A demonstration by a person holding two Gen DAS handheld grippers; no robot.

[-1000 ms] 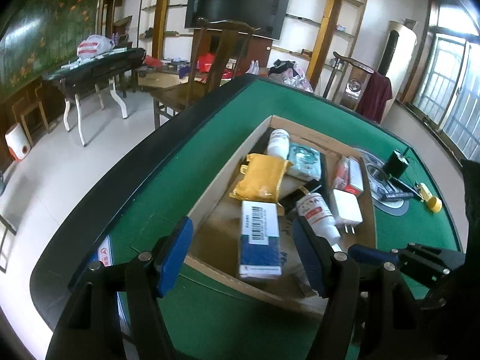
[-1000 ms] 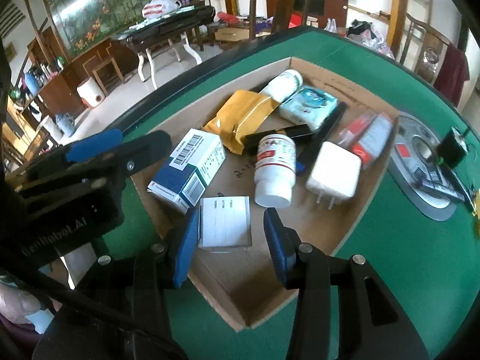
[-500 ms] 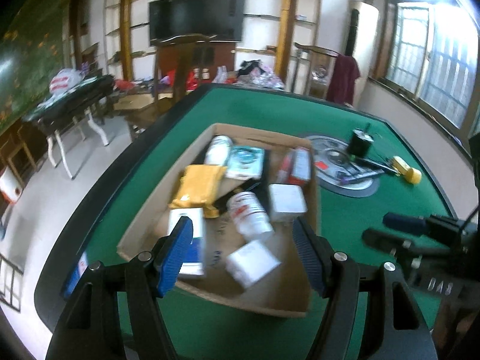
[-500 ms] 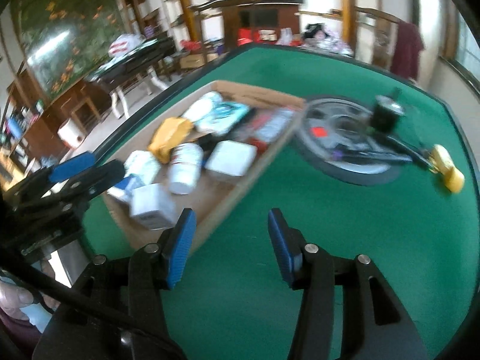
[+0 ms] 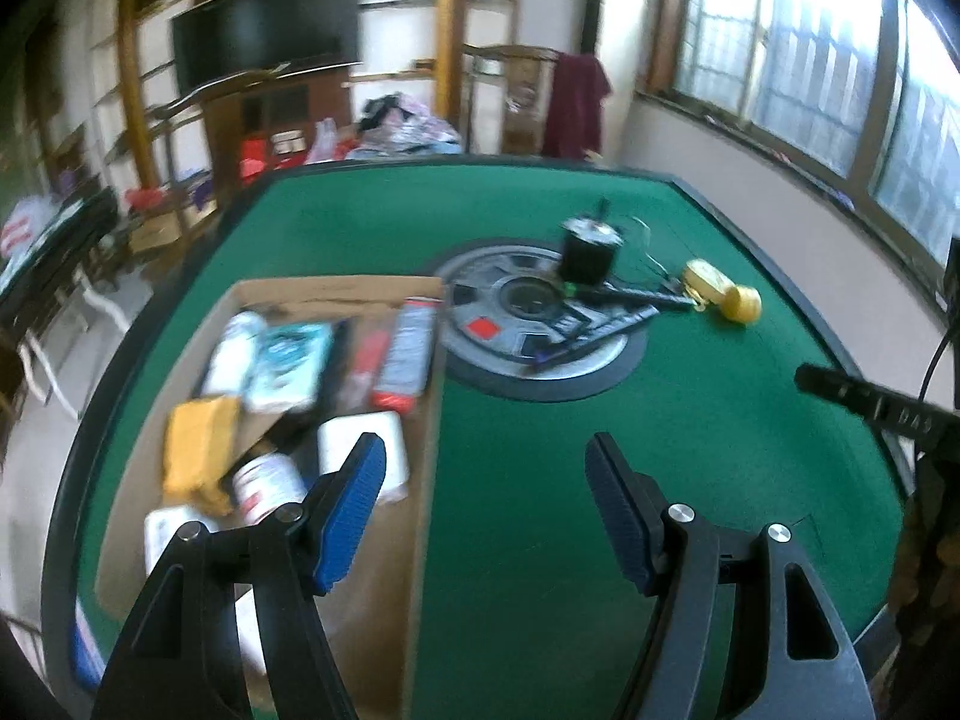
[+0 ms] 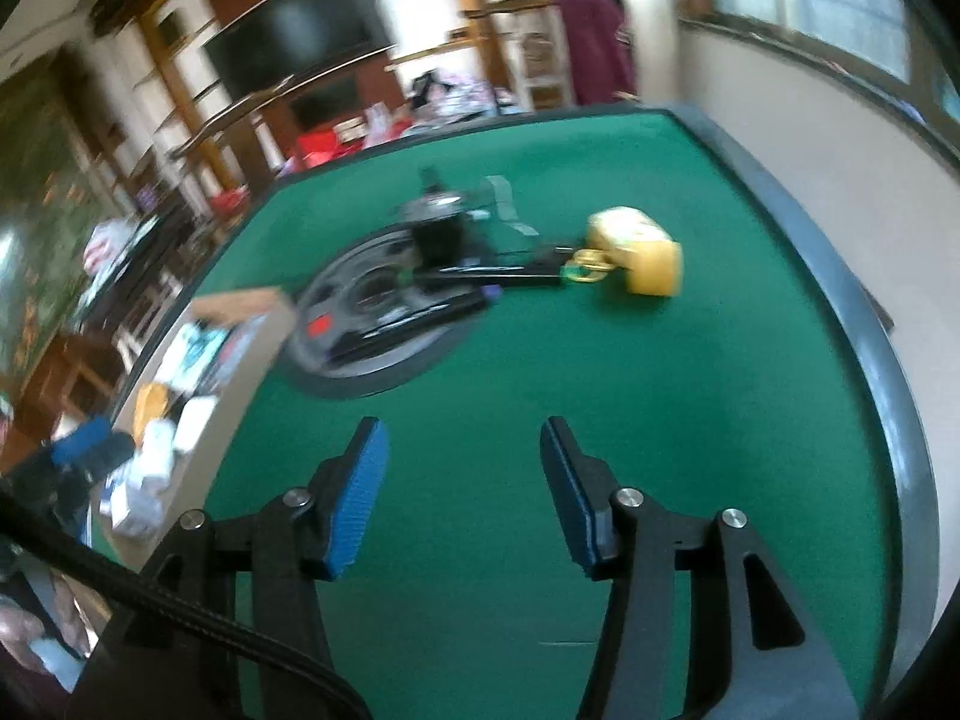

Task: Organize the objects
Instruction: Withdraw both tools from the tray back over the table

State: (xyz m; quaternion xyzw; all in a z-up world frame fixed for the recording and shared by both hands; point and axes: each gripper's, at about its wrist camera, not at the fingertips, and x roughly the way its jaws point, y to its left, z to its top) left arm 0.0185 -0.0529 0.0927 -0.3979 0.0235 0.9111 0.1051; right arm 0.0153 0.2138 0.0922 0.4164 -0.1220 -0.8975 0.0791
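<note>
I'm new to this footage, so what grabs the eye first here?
The green table fills both views. On its left sits a cardboard tray crammed with boxes and bottles; beside it lies a round grey disc carrying a black motor, with a yellow tape measure just beyond. Both blue-padded tongs hang empty over bare felt.

A cardboard box (image 5: 336, 294) on green felt holds blurred items: white bottles (image 5: 267, 483), perhaps a yellow pouch (image 5: 198, 450).

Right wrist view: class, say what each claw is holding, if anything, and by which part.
Nothing is held. The right claw is opening over bare green table; the left claw is open and empty.
</note>
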